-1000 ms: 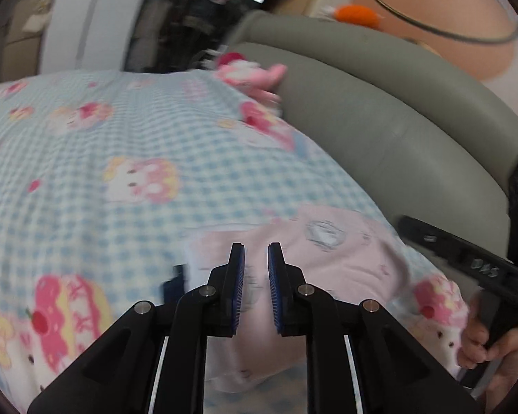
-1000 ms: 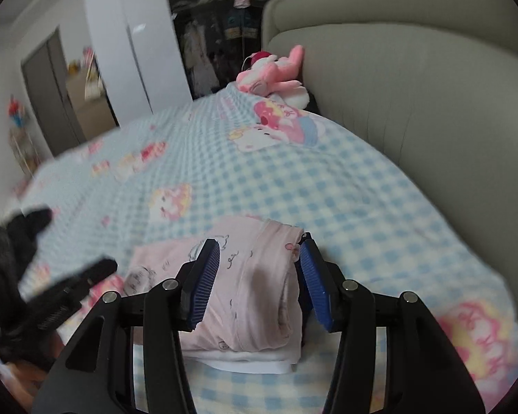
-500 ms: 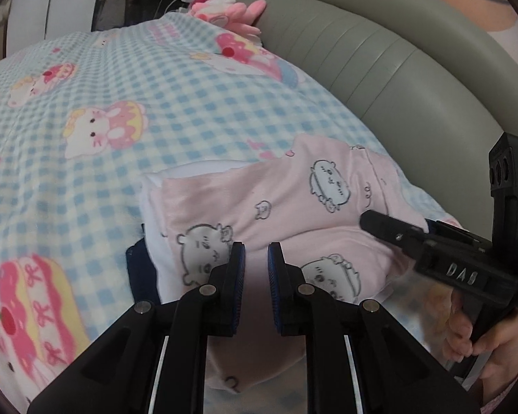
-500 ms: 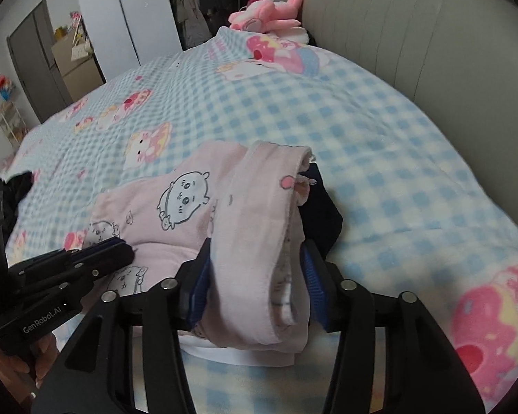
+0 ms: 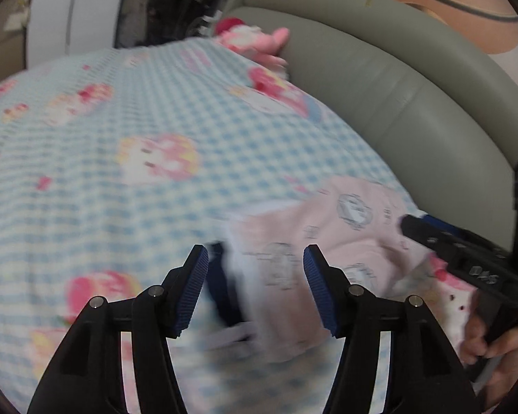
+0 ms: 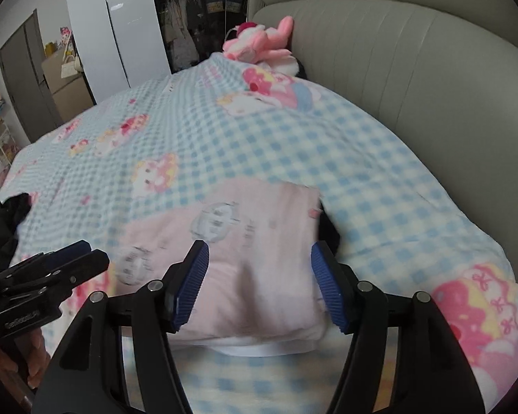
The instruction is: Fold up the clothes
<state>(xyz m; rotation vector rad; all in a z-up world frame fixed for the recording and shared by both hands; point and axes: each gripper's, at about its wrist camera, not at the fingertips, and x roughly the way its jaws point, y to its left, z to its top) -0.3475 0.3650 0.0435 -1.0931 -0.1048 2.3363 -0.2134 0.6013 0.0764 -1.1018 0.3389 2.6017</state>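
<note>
Here both grippers tilt down over the bed (image 6: 380, 158), left gripper (image 5: 255, 289) and right gripper (image 6: 259, 283) with fingers opening and released, gripping nothing, above the folded pink garment (image 6: 259, 241) lying low in the frame's centre on the checked blanket.

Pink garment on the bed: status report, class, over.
Both hand-held grippers, left and right, opening, pads clear of cloth. Pink garment lies folded on checked blanket. Nothing obstructing.
</note>
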